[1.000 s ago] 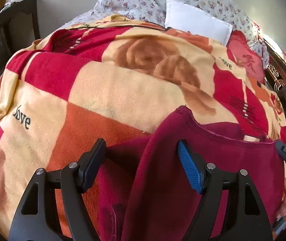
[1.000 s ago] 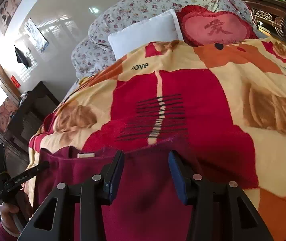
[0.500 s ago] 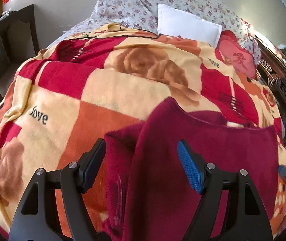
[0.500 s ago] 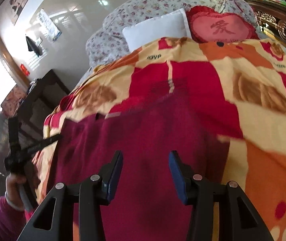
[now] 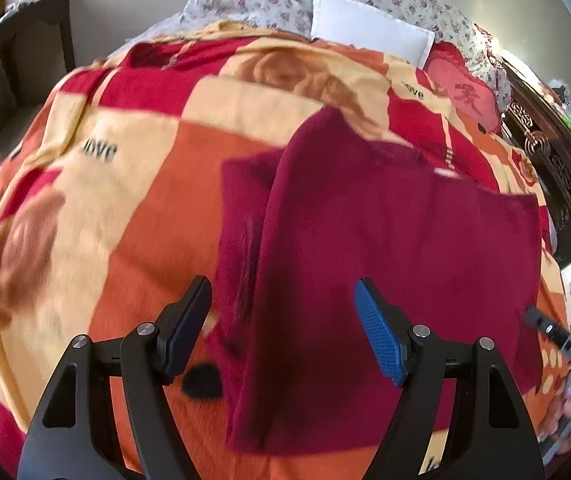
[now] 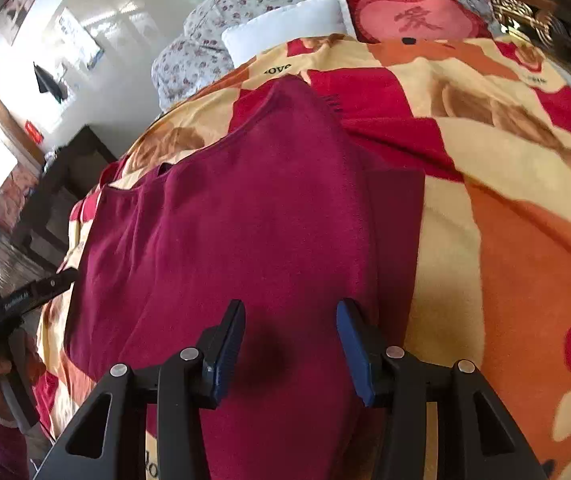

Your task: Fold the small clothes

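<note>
Below both gaping grippers (image 5: 283, 330) (image 6: 290, 346), the maroon garment (image 6: 245, 216) lies flat.

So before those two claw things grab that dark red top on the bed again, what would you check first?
1. Left gripper open: ok.
2. Right gripper open: ok.
3. Both grippers holding nothing: ok.
4. Dark red knit top lying flat on the red, orange and cream fleece blanket: ok, with one side panel already folded over the body.
5. Folded edge neat along its length: cannot tell, the left view is blurred.
6. Lower hem reachable: cannot tell, the fingers hide it.
</note>
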The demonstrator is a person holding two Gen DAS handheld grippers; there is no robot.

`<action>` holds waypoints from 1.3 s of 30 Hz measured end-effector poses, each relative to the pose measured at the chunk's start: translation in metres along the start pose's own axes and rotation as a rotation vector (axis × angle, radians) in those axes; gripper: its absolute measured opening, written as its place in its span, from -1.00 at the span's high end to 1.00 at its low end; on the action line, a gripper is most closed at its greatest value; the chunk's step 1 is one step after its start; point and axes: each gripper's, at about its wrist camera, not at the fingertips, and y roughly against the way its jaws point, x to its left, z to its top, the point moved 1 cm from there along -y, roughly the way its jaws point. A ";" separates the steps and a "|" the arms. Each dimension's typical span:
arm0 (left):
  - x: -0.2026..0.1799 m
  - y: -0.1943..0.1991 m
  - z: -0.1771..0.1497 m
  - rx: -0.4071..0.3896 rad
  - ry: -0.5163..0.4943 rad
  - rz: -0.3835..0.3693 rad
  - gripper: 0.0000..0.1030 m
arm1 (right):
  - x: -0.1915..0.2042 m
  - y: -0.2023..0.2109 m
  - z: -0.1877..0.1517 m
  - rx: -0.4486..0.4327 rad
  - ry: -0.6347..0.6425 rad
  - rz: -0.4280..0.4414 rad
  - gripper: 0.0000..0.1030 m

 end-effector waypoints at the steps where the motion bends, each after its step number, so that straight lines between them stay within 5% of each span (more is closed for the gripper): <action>1: 0.002 0.002 -0.004 0.002 0.004 0.001 -0.44 | 0.002 0.007 -0.001 -0.008 -0.001 0.007 0.11; 6: 0.016 0.004 -0.027 0.029 0.015 0.018 -0.44 | 0.013 0.031 -0.016 -0.019 0.037 0.023 0.11; 12: 0.027 -0.009 -0.048 0.063 0.044 0.020 -0.44 | 0.006 0.003 -0.047 0.069 0.038 0.012 0.10; 16: 0.028 -0.010 -0.053 0.056 0.064 0.015 -0.44 | 0.017 0.002 -0.039 0.095 0.057 -0.032 0.10; 21: 0.031 -0.009 -0.055 0.048 0.074 0.001 -0.44 | 0.038 0.016 -0.026 0.079 0.052 0.013 0.10; 27: 0.037 -0.009 -0.058 0.046 0.097 -0.026 -0.45 | 0.096 -0.004 -0.005 0.108 0.118 0.118 0.10; 39: 0.051 -0.002 -0.069 0.030 0.132 -0.114 -0.44 | 0.226 -0.108 0.046 0.199 0.226 0.230 0.09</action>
